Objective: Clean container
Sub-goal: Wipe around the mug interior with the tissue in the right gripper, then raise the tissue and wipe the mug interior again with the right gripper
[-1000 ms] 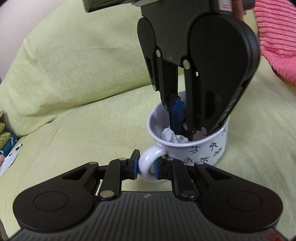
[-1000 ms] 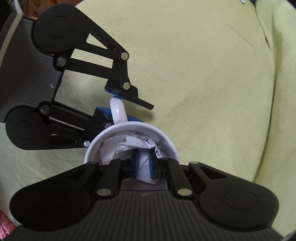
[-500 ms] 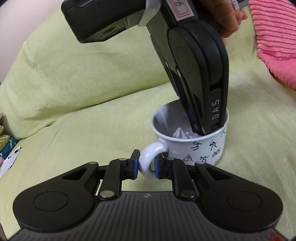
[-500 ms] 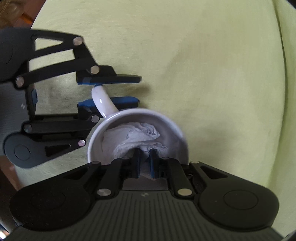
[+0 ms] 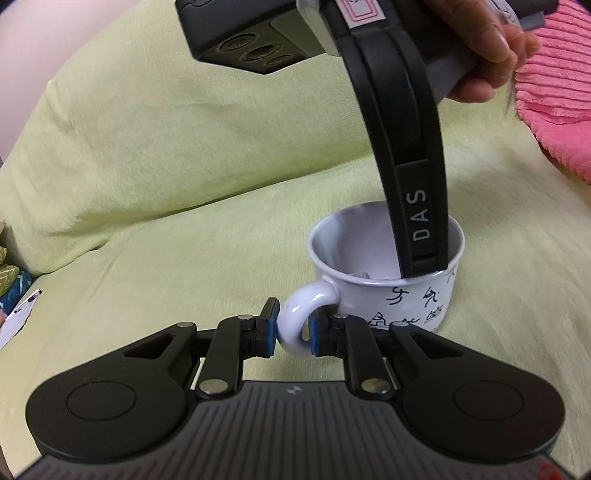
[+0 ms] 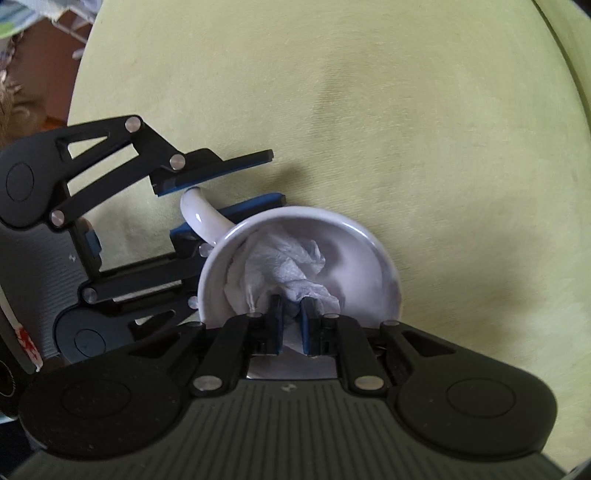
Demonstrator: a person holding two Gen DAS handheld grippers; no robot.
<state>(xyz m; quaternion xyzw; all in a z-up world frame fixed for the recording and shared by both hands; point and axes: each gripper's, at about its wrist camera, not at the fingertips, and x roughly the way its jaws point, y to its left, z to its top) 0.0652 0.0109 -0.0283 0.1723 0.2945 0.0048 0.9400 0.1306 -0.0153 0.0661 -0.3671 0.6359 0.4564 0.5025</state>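
My left claw (image 5: 291,328) clamped on handle of white enamel mug with black figures (image 5: 384,284). My right claw (image 6: 291,317), pinching crumpled white tissue (image 6: 284,269), has swung from mug's 7 toward 5 o'clock: inner wall getting wiped.

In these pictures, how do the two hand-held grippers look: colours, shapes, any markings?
Both are matte black. The left hand-held gripper has a ribbed grey-black body, two rounded lobes, linkage arms with silver pivot pins, and blue pads on its fingers. The right hand-held gripper is built the same; its side bears white letters "DAS" and a pink-edged label near the top.
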